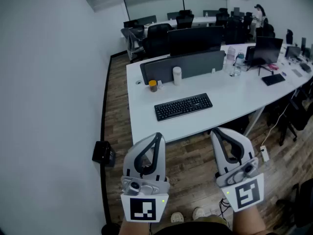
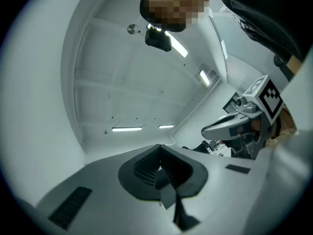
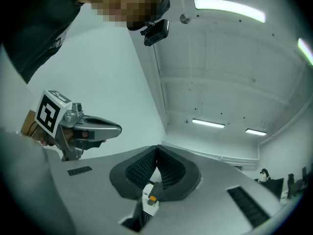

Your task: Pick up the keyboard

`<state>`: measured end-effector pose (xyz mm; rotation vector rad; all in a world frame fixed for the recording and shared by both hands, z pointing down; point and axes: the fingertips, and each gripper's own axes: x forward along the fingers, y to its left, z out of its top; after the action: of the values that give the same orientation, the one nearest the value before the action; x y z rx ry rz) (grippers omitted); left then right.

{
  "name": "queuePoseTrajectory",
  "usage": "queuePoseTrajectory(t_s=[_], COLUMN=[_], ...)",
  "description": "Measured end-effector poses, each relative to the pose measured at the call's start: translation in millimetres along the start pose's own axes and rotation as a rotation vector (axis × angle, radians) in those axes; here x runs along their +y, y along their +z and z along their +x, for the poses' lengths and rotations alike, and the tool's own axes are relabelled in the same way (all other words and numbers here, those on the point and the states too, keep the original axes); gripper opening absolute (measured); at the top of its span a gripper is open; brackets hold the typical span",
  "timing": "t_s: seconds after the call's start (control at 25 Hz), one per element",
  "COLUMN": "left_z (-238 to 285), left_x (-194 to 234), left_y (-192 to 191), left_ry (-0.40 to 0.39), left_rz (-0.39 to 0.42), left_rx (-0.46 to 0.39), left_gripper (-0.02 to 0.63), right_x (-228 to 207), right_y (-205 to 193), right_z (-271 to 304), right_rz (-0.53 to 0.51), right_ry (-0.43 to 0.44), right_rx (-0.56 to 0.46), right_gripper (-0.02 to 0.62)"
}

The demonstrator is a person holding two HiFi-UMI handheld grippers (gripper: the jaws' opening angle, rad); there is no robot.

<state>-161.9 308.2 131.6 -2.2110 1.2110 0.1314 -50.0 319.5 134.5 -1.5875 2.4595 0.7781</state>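
Observation:
In the head view a black keyboard [image 1: 183, 106] lies flat on the white desk [image 1: 230, 99], near its front edge. Both grippers hang well short of the desk, over the wooden floor. My left gripper [image 1: 158, 135] is shut with nothing in it, below and left of the keyboard. My right gripper [image 1: 215, 130] is also shut and empty, below and right of it. The left gripper view shows its closed jaws [image 2: 159, 146] against the ceiling, with the right gripper [image 2: 234, 126] beside them. The right gripper view shows the same closed tips [image 3: 157, 147] and the left gripper [image 3: 93, 126]. Neither gripper view shows the keyboard.
Behind the keyboard stand a white cup [image 1: 177, 75], a small amber jar [image 1: 153, 85] and a grey partition [image 1: 190, 65]. Bottles [image 1: 231, 58], a laptop [image 1: 266, 50] and a dark tablet [image 1: 273, 79] sit further right. A black box [image 1: 103, 152] rests on the floor by the left wall.

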Motion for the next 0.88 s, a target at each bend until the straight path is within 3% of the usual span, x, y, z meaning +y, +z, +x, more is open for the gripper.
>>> queuePoseTrajectory(t_s=[0.88], left_z=[9], left_x=[-22], left_y=[5], left_ry=[-0.001], left_rz=[0.036], left_rx=[0.046], left_gripper=[0.009], right_x=[-19], right_y=[-5], right_z=[-13], right_rz=[0.062], right_ry=[0.028], right_rx=[-0.019], right_gripper=[0.031])
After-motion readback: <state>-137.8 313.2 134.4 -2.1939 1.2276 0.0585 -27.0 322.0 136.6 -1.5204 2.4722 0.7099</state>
